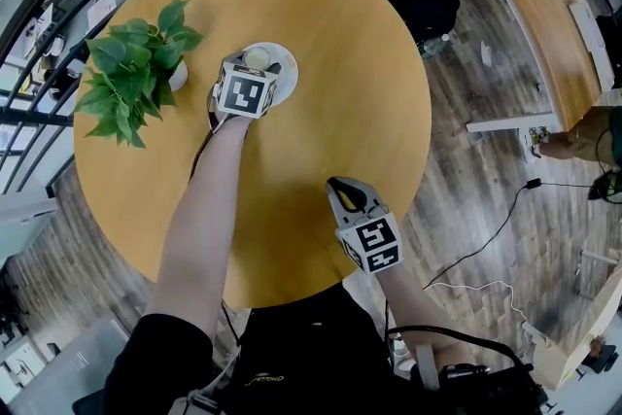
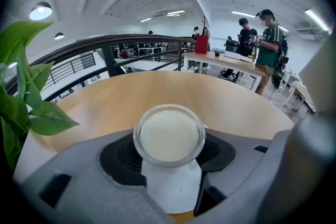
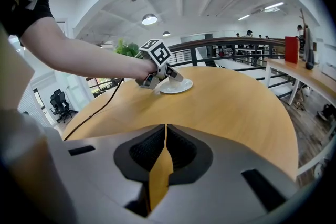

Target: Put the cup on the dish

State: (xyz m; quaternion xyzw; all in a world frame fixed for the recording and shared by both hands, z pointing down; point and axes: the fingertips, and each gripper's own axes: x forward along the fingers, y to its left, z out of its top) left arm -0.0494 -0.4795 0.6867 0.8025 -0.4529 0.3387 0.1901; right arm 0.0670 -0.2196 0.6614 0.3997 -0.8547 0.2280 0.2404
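Left hand-held gripper: your jaws are clamped on the cup.
Cup: over the white dish, just toward 12 o'clock from the centre of the surface; contact with the dish unclear.
Right hand-held gripper: your jaws are together, empty, at 5 o'clock.
Plant: 10 o'clock, near the dish.

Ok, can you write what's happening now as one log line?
left hand-held gripper: shut on clear glass cup | cup: above round white dish | right hand-held gripper: shut, empty
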